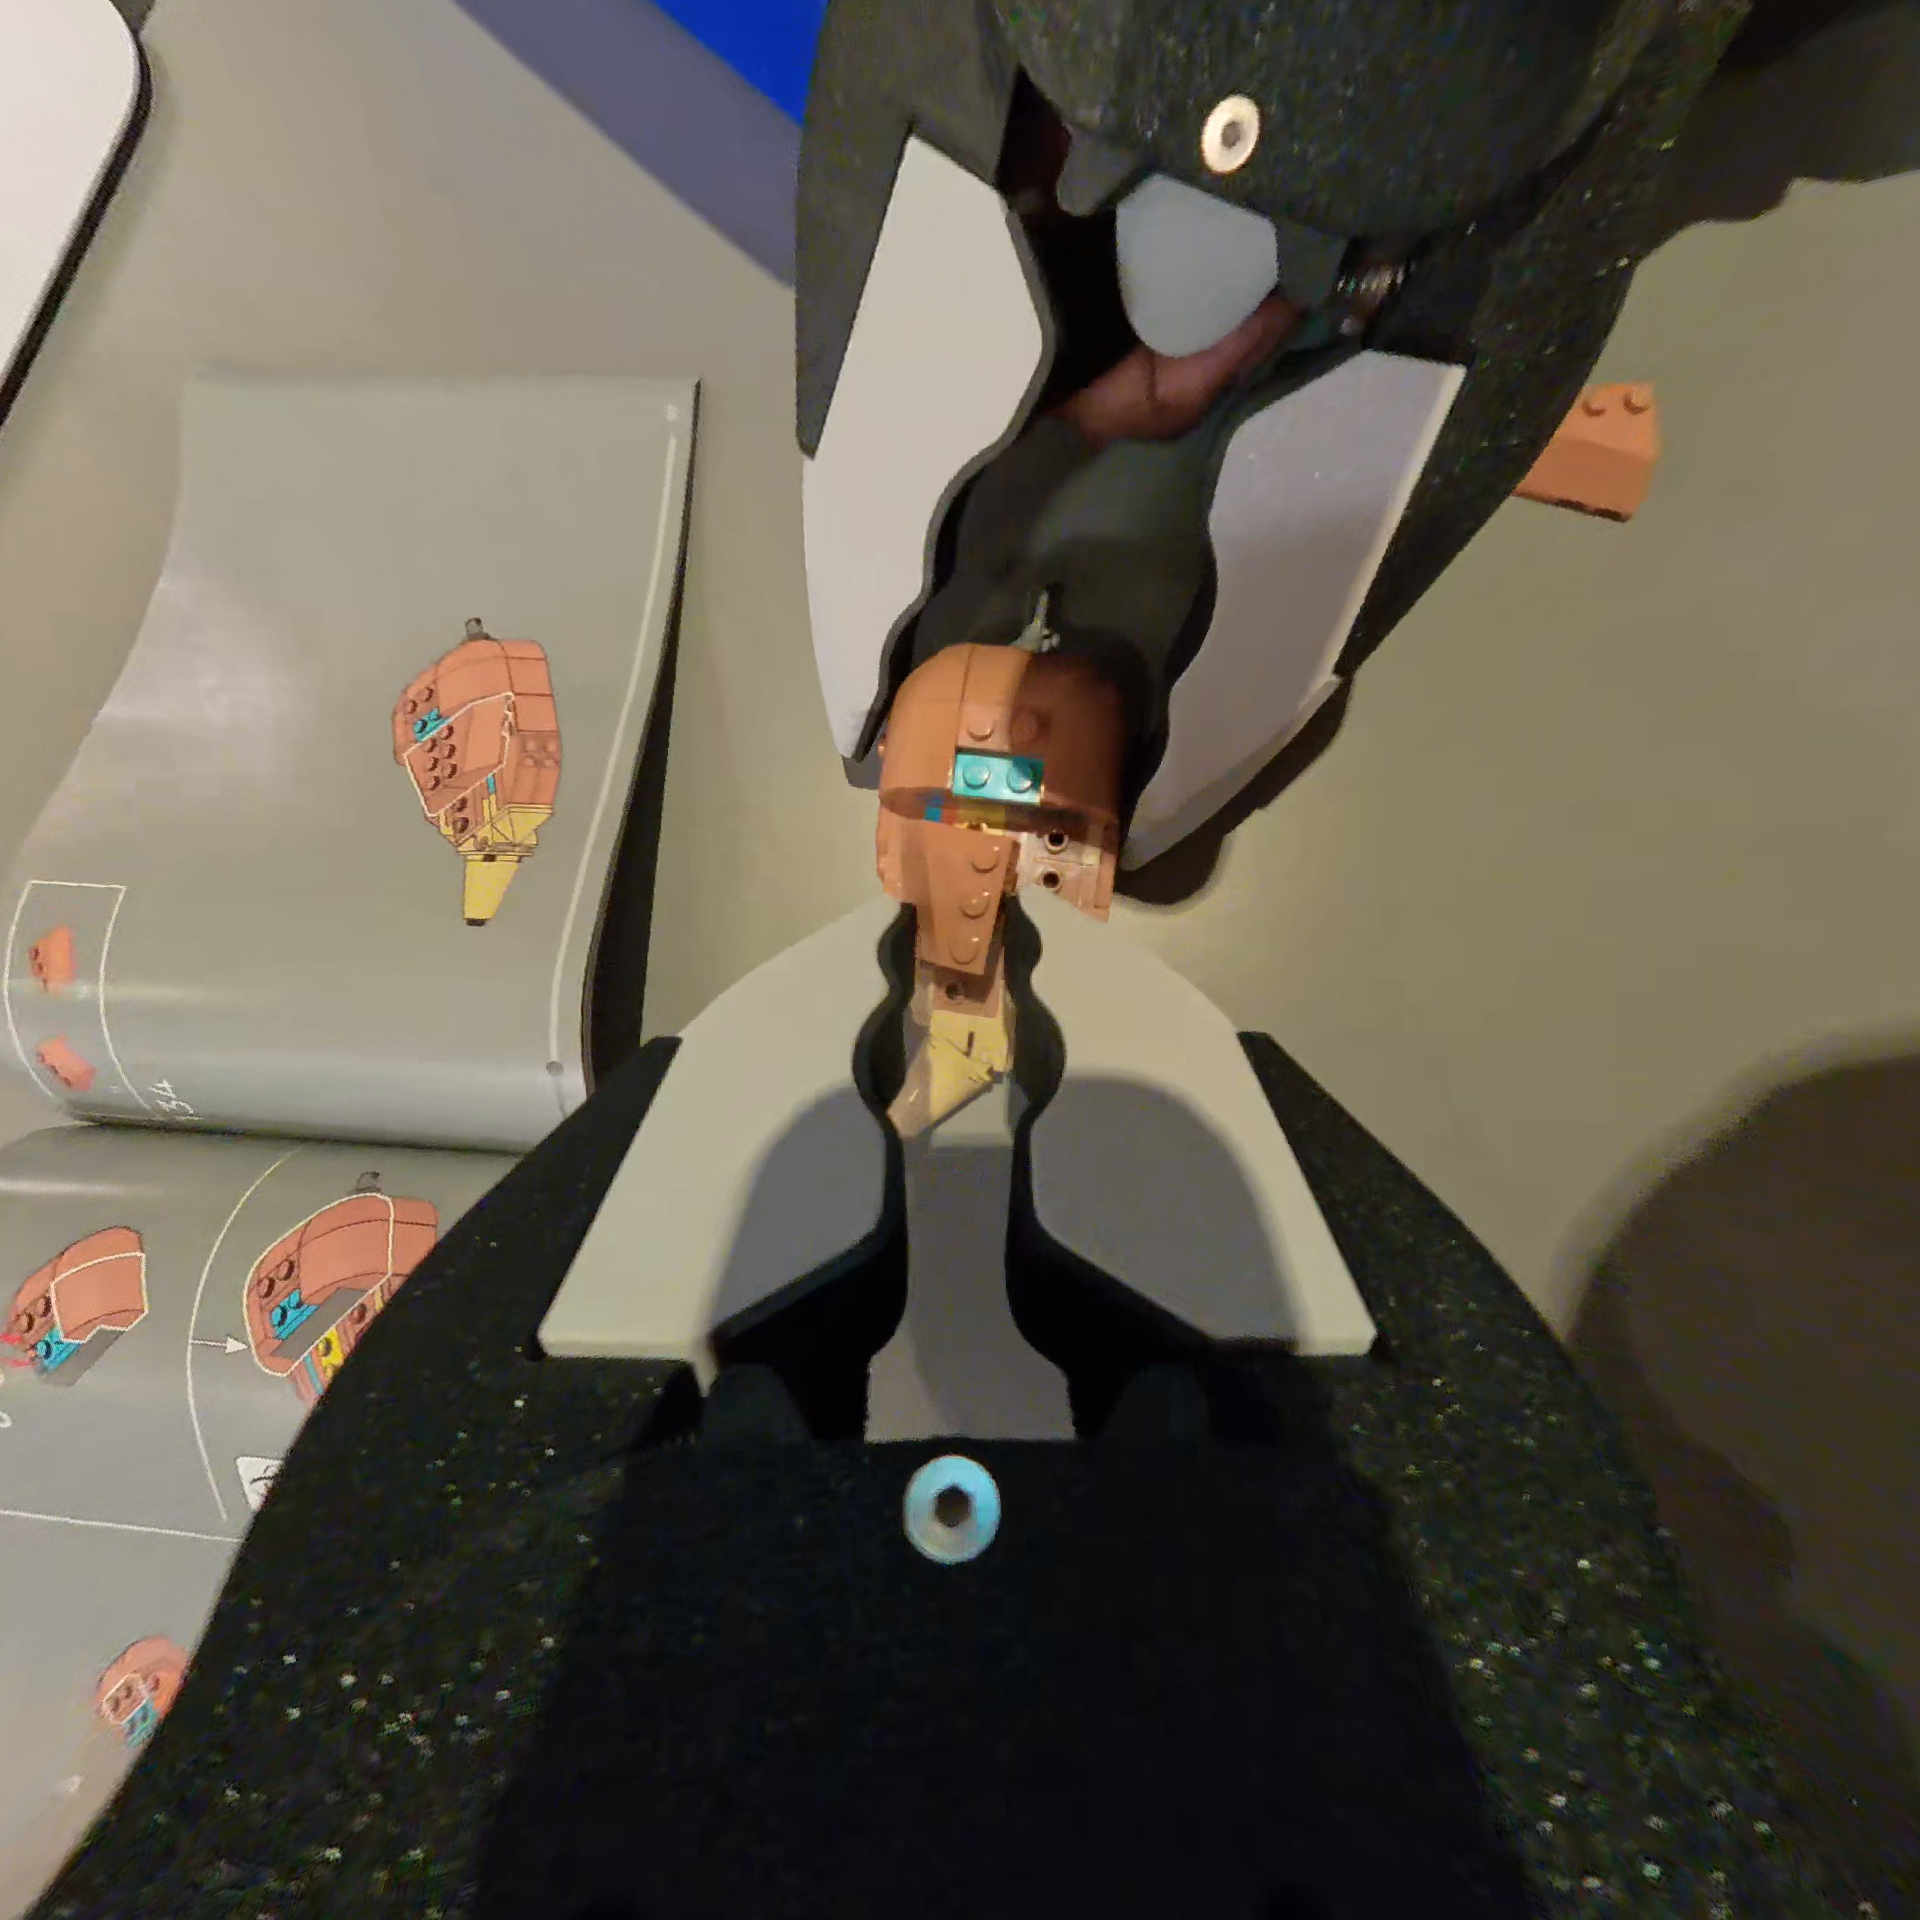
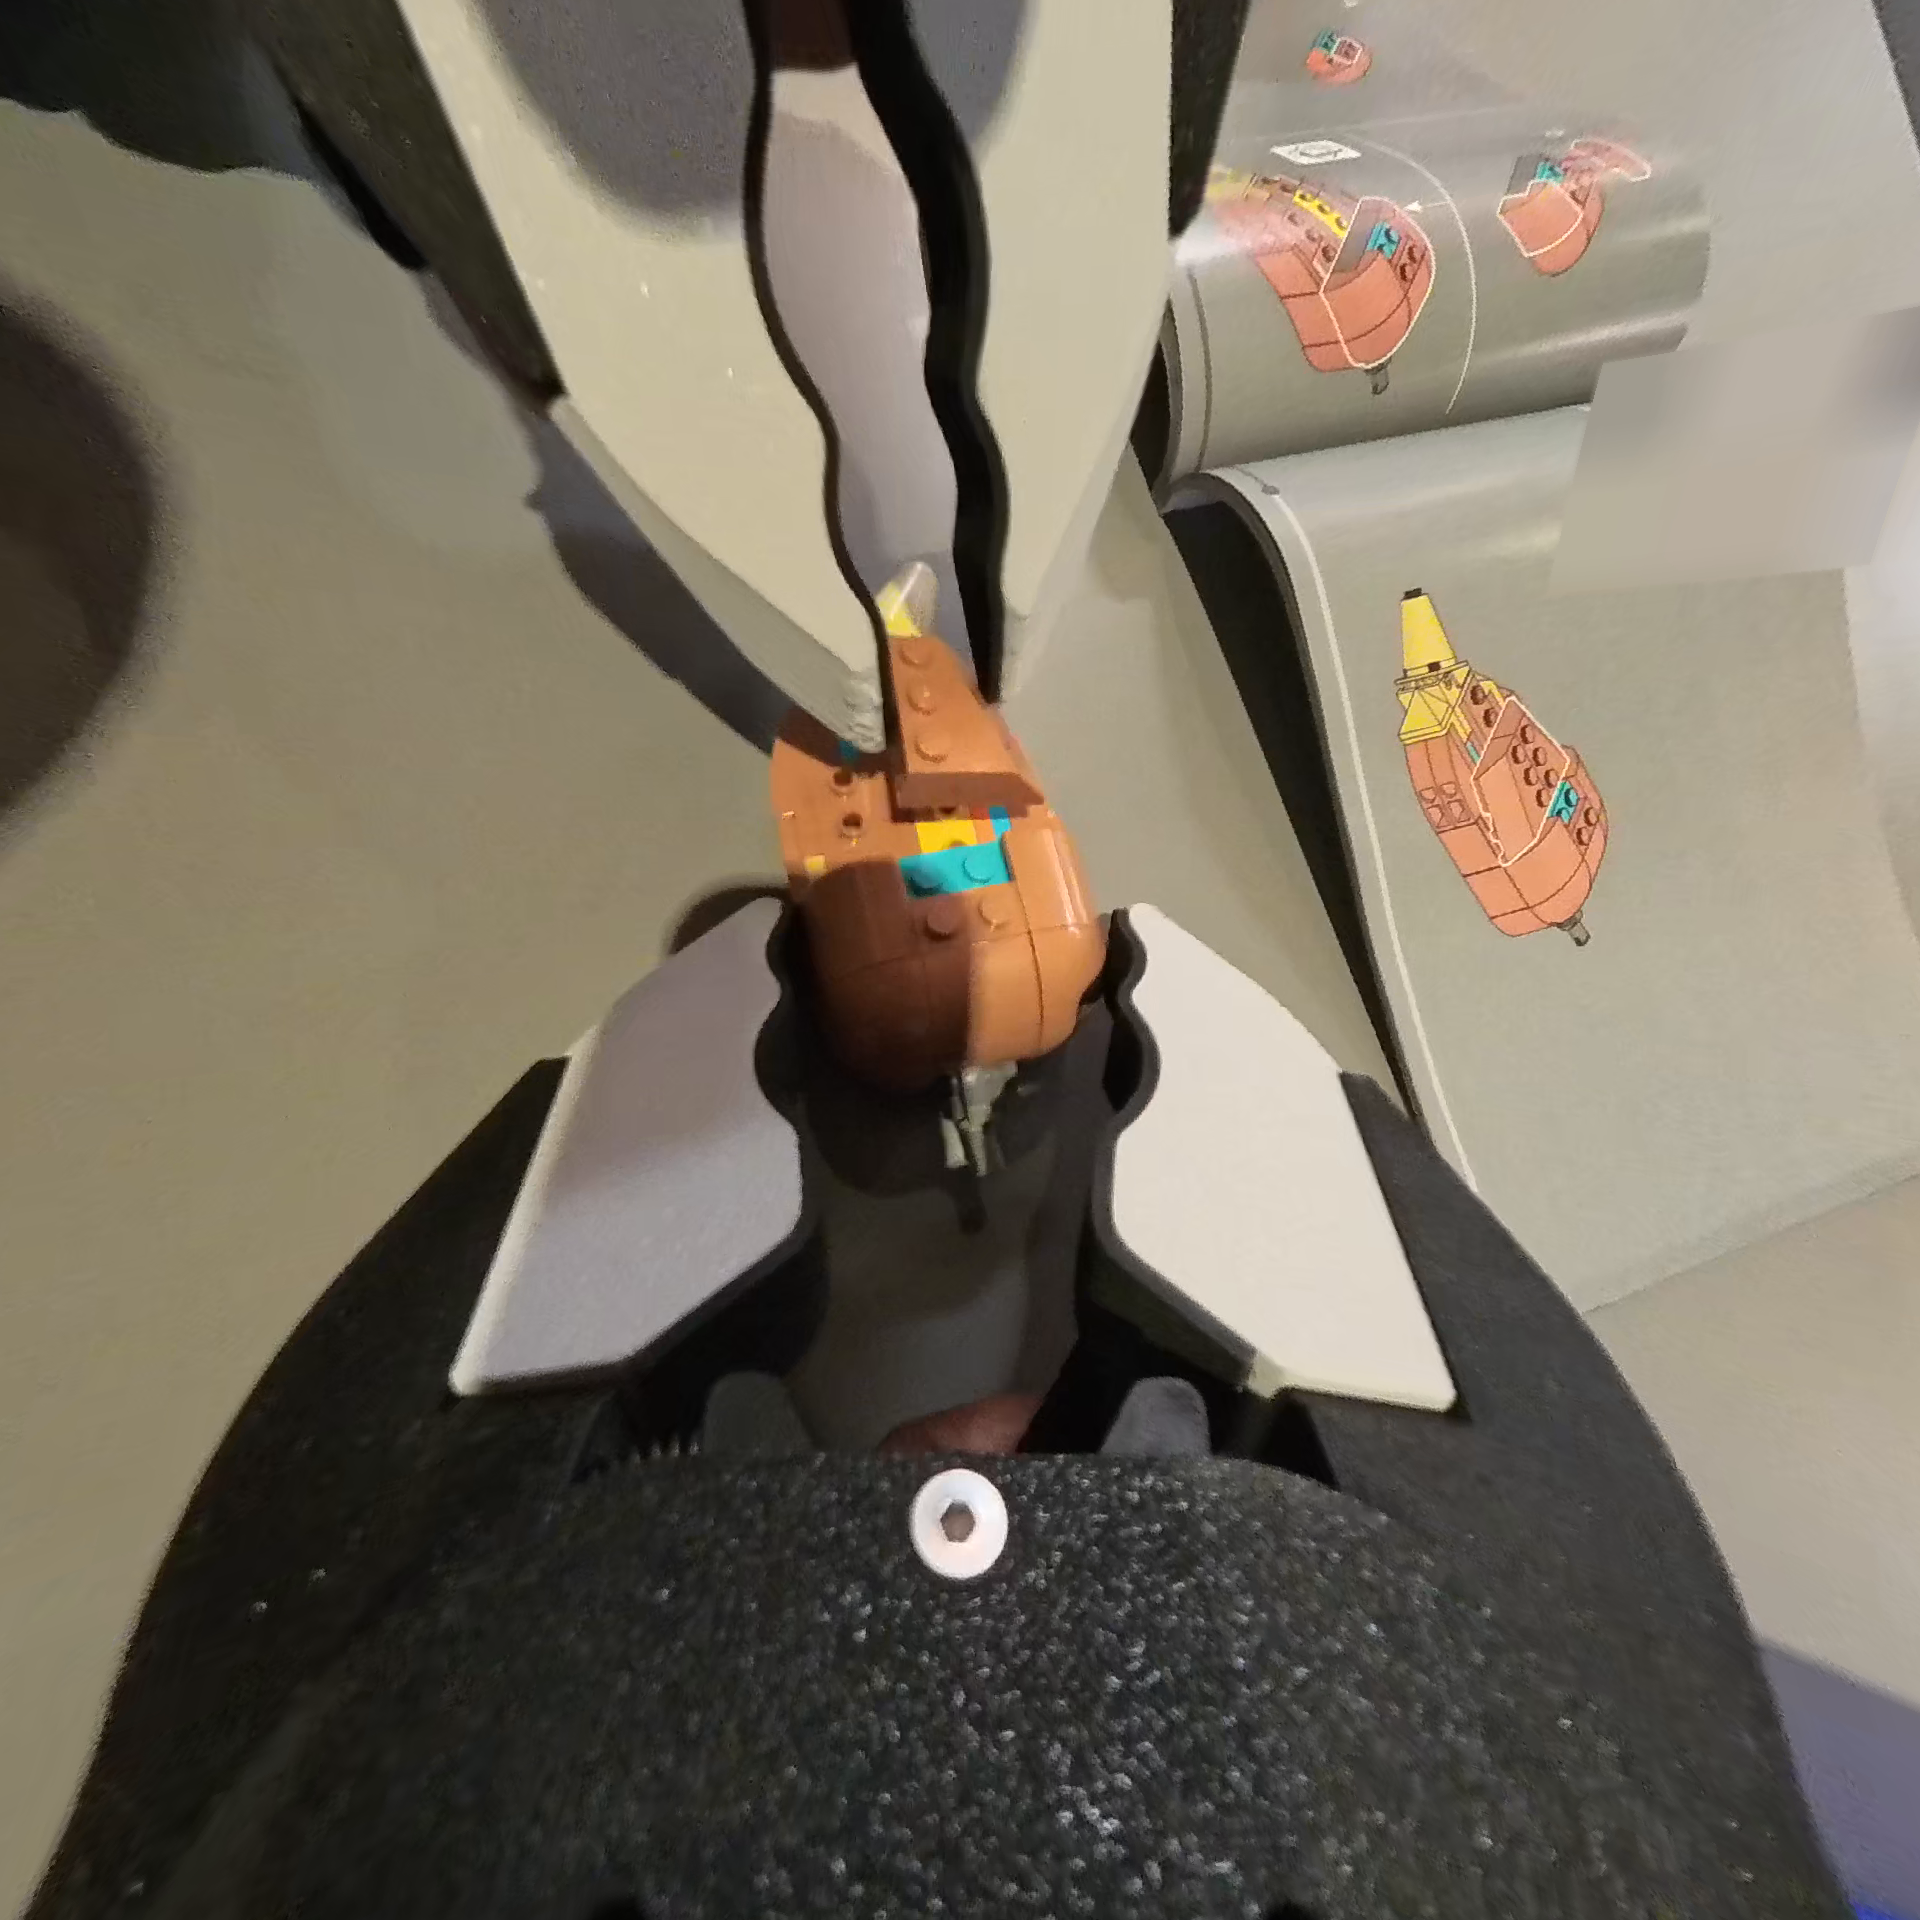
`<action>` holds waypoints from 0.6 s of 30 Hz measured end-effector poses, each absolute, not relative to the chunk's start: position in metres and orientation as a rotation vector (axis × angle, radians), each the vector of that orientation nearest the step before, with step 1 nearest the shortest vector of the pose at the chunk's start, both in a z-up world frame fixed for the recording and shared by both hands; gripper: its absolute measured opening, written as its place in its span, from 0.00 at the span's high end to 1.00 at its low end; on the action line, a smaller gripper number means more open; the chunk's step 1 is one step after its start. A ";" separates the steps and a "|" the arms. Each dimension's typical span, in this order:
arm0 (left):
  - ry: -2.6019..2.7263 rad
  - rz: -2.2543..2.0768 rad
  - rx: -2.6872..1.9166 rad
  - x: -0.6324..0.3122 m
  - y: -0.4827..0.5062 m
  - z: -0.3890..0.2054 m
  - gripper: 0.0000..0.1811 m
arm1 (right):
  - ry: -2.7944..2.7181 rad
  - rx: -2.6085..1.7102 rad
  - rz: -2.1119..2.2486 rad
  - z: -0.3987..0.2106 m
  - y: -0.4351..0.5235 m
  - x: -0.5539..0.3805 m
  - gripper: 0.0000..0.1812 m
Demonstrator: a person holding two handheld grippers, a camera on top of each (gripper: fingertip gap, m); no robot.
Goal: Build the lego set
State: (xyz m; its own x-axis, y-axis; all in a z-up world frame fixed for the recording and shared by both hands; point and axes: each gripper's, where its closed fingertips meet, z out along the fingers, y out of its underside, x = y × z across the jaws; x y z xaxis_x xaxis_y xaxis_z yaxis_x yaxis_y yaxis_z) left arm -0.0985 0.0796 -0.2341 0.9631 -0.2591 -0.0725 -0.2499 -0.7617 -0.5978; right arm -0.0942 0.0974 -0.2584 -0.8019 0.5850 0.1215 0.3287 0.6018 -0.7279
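A brown lego model [image 1: 987, 717] with a teal plate on top and a tan pointed end is held in the air between both grippers. My left gripper [image 1: 958, 935] is shut on its narrow tan end. My right gripper [image 2: 951, 935] is shut around the model's [image 2: 1029, 956] rounded brown end, from which a small grey pin sticks out toward the camera. In the left wrist view the right gripper [image 1: 1003, 810] comes in from above. In the right wrist view the left gripper [image 2: 930, 707] comes in from above.
An open instruction booklet [image 1: 364, 727] with model drawings lies on the grey table to the left; it also shows in the right wrist view [image 2: 1507, 935]. A loose brown brick [image 1: 1590, 457] lies behind the right gripper. A blue object [image 1: 769, 104] lies at the far edge. Both grippers' tips are close together, under 4 cm apart.
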 end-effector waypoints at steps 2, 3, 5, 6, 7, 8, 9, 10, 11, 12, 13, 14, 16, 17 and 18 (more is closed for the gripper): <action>0.360 0.006 -2.484 -0.100 0.080 -0.237 0.91 | -2.472 -0.735 1.035 -0.257 0.096 -0.095 0.69; 0.368 0.014 -2.484 -0.100 0.081 -0.237 0.91 | -2.467 -0.731 1.047 -0.256 0.095 -0.095 0.69; 0.369 0.024 -2.484 -0.099 0.082 -0.236 0.91 | -2.452 -0.735 1.061 -0.254 0.093 -0.096 0.69; 0.369 0.040 -2.487 -0.100 0.081 -0.236 0.91 | -2.445 -0.736 1.067 -0.253 0.092 -0.096 0.69; 0.372 0.050 -2.488 -0.100 0.081 -0.235 0.91 | -2.442 -0.734 1.073 -0.252 0.092 -0.096 0.69; 0.372 0.048 -2.487 -0.100 0.081 -0.234 0.91 | -2.442 -0.734 1.077 -0.252 0.092 -0.096 0.69; 0.371 0.045 -2.484 -0.100 0.081 -0.234 0.91 | -2.442 -0.735 1.079 -0.252 0.093 -0.096 0.69; 0.368 0.044 -2.483 -0.100 0.081 -0.234 0.91 | -2.442 -0.735 1.081 -0.252 0.092 -0.096 0.69; 0.366 0.042 -2.485 -0.100 0.081 -0.235 0.91 | -2.444 -0.732 1.083 -0.252 0.092 -0.095 0.69; 0.367 0.034 -2.487 -0.100 0.081 -0.236 0.91 | -2.445 -0.726 1.082 -0.252 0.092 -0.095 0.69; 0.370 0.023 -2.486 -0.100 0.081 -0.238 0.91 | -2.445 -0.722 1.081 -0.252 0.092 -0.095 0.69; 0.375 0.010 -2.481 -0.099 0.081 -0.239 0.91 | -2.446 -0.719 1.080 -0.252 0.092 -0.095 0.69; 0.375 -0.021 -2.473 -0.097 0.081 -0.240 0.91 | -2.451 -0.719 1.074 -0.253 0.092 -0.095 0.69; 0.371 -0.035 -2.469 -0.097 0.081 -0.241 0.91 | -2.456 -0.720 1.069 -0.254 0.092 -0.095 0.69; 0.368 -0.044 -2.464 -0.097 0.081 -0.241 0.91 | -2.462 -0.722 1.065 -0.254 0.092 -0.094 0.69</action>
State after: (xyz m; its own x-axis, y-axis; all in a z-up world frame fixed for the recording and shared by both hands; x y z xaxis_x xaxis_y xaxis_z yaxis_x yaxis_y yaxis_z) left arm -0.0974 0.0813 -0.2414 0.9602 -0.2732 -0.0584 -0.2520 -0.7568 -0.6032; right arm -0.0945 0.0925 -0.2543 -0.8038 0.5821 0.1227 0.3093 0.5851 -0.7496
